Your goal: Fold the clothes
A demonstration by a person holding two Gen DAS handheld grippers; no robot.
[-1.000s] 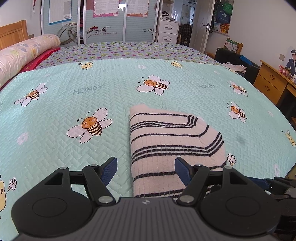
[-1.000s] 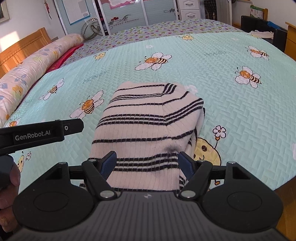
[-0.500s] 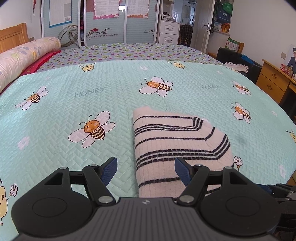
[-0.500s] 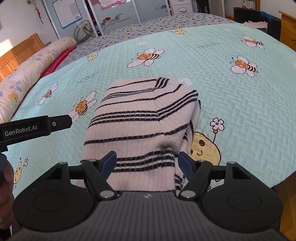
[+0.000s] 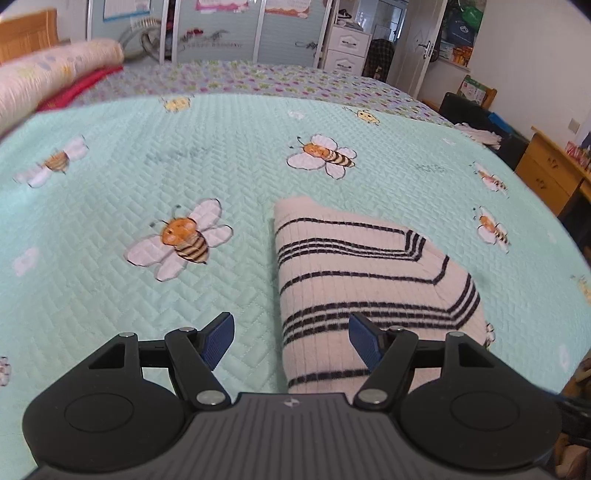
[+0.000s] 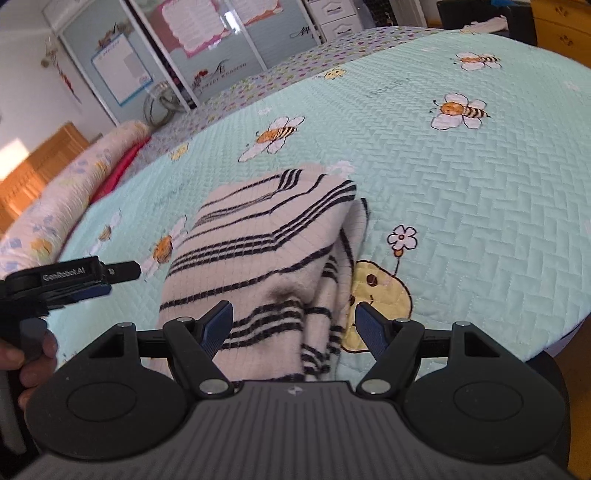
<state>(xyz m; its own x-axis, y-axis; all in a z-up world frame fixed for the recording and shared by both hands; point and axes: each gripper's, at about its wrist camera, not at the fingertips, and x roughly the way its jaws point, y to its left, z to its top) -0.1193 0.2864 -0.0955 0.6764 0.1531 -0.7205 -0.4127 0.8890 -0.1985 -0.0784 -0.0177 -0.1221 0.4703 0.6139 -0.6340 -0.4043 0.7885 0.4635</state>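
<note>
- Cream knitted sweater (image 5: pixel 373 280) with thin black stripes, folded into a compact bundle, lying on the mint-green quilted bedspread (image 5: pixel 229 177) near its front edge.
- Same sweater (image 6: pixel 258 254) from the right wrist view: top layer smooth, with striped layers stacked and showing along its right-hand side.
- Left gripper (image 5: pixel 291 341) held low over the bedspread, blue pads wide apart, nothing between them being squeezed; left pad over bare quilt, right pad over the sweater's near left part.
- Right gripper (image 6: pixel 293 325) likewise spread wide, holding nothing; left pad above the sweater's near edge, right pad just beside the yellow smiling figure (image 6: pixel 380 295) printed on the quilt.
- Whether either gripper's pads actually touch the fabric: cannot tell, possibly just above it.
- Left gripper also seen from the side (image 6: pixel 88 280) at the left edge of the right wrist view, with a hand (image 6: pixel 33 354) wrapped round its handle, beside the sweater's left side.
- Bee print (image 5: pixel 181 240) on the quilt just left of the sweater; another bee (image 5: pixel 321 155) farther back.
- Rolled floral bedding (image 5: pixel 55 70) along the far left, blurred; wardrobe doors (image 5: pixel 229 26) behind the bed; wooden dresser (image 5: pixel 554 173) at the right.
</note>
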